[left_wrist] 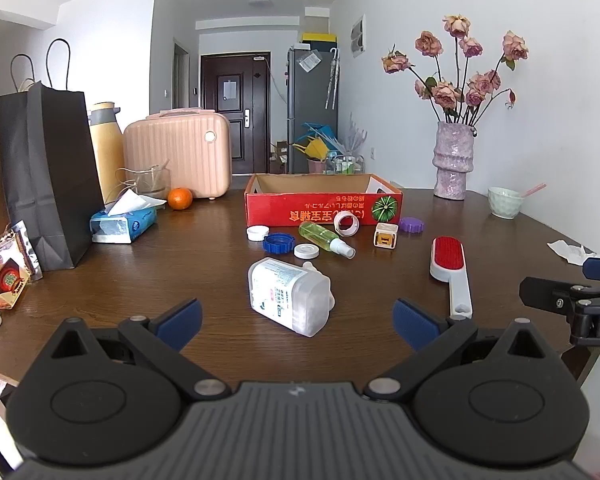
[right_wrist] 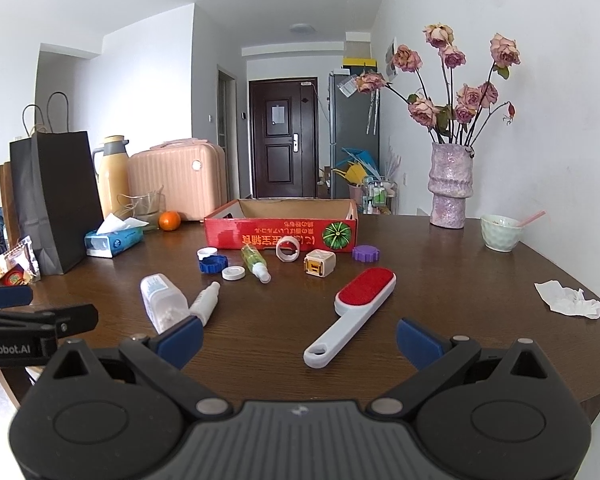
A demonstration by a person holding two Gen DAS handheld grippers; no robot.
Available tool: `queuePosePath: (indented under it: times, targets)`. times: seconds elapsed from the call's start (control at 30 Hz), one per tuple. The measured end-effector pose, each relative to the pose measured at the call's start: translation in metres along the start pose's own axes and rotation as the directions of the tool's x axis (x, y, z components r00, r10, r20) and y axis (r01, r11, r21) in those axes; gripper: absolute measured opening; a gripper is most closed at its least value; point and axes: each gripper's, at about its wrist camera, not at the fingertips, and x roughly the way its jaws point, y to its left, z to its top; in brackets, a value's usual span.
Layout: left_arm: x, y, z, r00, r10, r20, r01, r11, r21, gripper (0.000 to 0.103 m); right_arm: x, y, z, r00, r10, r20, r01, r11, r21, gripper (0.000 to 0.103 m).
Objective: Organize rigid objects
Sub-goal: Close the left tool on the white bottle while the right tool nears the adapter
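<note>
Hovering low over the near edge of the dark wood-grain tabletop (left_wrist: 180,264), both grippers hold level, fingers spread wide, gripping nothing. Left gripper (left_wrist: 298,320) faces a translucent, rounded-rectangular plastic bottle (left_wrist: 288,296) lying on its side. Right gripper (right_wrist: 300,338) faces a lint brush (right_wrist: 354,310): red velvety oval pad, smooth white handle angled toward it. Mid-tabletop: ridged blue cap (right_wrist: 211,265), green spray bottle (right_wrist: 254,263), purple cap (right_wrist: 366,253). Behind them, toward the far edge, an open red cardboard box (right_wrist: 280,232).
</note>
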Motion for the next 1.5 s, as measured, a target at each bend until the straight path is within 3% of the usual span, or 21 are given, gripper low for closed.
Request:
queuePosePath:
  times: [0.97,1.5]
  targets:
    - [0.075,0.003,0.010,0.995,-0.038,-0.093,0.040,0.999,0.019,0.103,0.072,-0.002,0.012,0.992,-0.024,-0.123,0.024,1.000,0.002,0.103]
    - [0.125,0.011,0.014,0.988,-0.015,-0.155,0.027,0.996,0.080,0.103,0.121,-0.005,0.018,0.983,-0.027,-0.180,0.028,1.000,0.002,0.103]
